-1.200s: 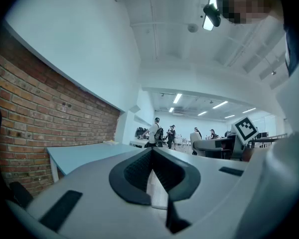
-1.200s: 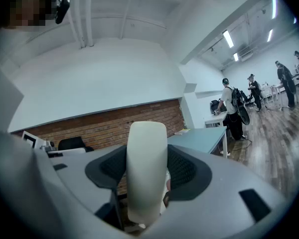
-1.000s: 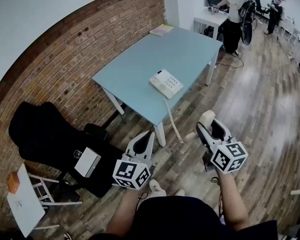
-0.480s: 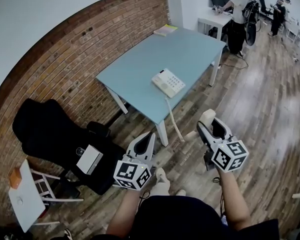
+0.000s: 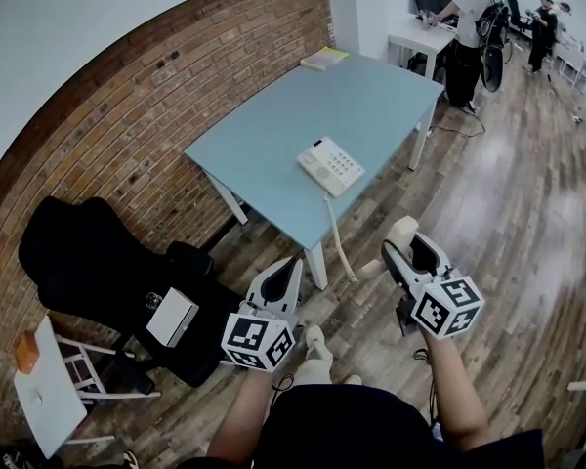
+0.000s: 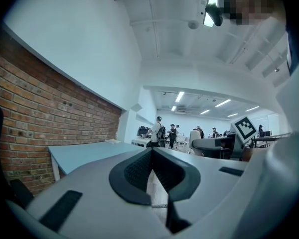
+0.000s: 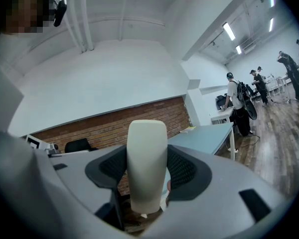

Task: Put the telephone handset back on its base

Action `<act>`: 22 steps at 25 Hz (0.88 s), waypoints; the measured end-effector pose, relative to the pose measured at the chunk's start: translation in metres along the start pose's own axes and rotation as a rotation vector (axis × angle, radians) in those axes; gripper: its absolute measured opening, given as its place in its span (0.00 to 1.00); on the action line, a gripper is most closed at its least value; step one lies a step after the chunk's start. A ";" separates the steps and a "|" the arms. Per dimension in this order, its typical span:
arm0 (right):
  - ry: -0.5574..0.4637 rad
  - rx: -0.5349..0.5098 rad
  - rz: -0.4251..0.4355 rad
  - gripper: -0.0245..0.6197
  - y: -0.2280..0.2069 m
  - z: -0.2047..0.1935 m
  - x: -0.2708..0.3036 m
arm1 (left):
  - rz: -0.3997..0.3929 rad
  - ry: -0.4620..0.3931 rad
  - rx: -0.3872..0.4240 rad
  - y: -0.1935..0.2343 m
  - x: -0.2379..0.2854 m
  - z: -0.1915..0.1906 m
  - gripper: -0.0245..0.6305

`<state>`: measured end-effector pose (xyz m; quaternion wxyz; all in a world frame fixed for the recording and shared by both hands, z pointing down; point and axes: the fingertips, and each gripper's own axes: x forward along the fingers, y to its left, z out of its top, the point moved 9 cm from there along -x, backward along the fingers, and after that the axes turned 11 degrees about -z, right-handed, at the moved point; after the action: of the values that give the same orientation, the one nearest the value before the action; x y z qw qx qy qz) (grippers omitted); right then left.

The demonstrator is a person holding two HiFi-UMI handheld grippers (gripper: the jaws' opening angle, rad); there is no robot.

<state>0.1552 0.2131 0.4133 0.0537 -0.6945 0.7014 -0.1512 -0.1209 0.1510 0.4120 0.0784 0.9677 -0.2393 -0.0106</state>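
Note:
The cream telephone base (image 5: pixel 330 164) with its keypad lies near the front edge of the light blue table (image 5: pixel 273 135). Its cord (image 5: pixel 338 237) hangs off the table edge and runs down to the cream handset (image 5: pixel 403 234). My right gripper (image 5: pixel 402 246) is shut on the handset, held over the floor, well short of the table; in the right gripper view the handset (image 7: pixel 147 164) stands upright between the jaws of the right gripper (image 7: pixel 148 176). My left gripper (image 5: pixel 285 274) is shut and empty, low and left of the right one; in the left gripper view (image 6: pixel 152 164) its pads meet.
A brick wall (image 5: pixel 156 96) runs behind the table. A black office chair (image 5: pixel 88 262) with a white box (image 5: pixel 172 318) stands at the left. A white stool (image 5: pixel 39 399) is at bottom left. People (image 5: pixel 464 27) stand by a white desk at the far right. A book (image 5: pixel 322 59) lies on the table's far corner.
The view has shifted slightly; the table and base sit marginally nearer and to the right. Both grippers hold about the same places, the right one still on the handset.

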 end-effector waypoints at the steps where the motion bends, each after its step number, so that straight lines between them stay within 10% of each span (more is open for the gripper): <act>1: 0.002 -0.001 -0.001 0.43 0.000 0.000 0.004 | 0.000 0.000 -0.003 0.004 0.002 0.000 0.05; 22: 0.053 0.034 -0.024 0.43 -0.018 0.005 0.107 | -0.034 0.028 -0.065 0.094 0.073 0.003 0.05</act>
<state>0.1702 0.1062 0.4281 0.0451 -0.6977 0.6915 -0.1819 -0.0994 0.0348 0.4249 0.1131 0.9686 -0.2214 -0.0062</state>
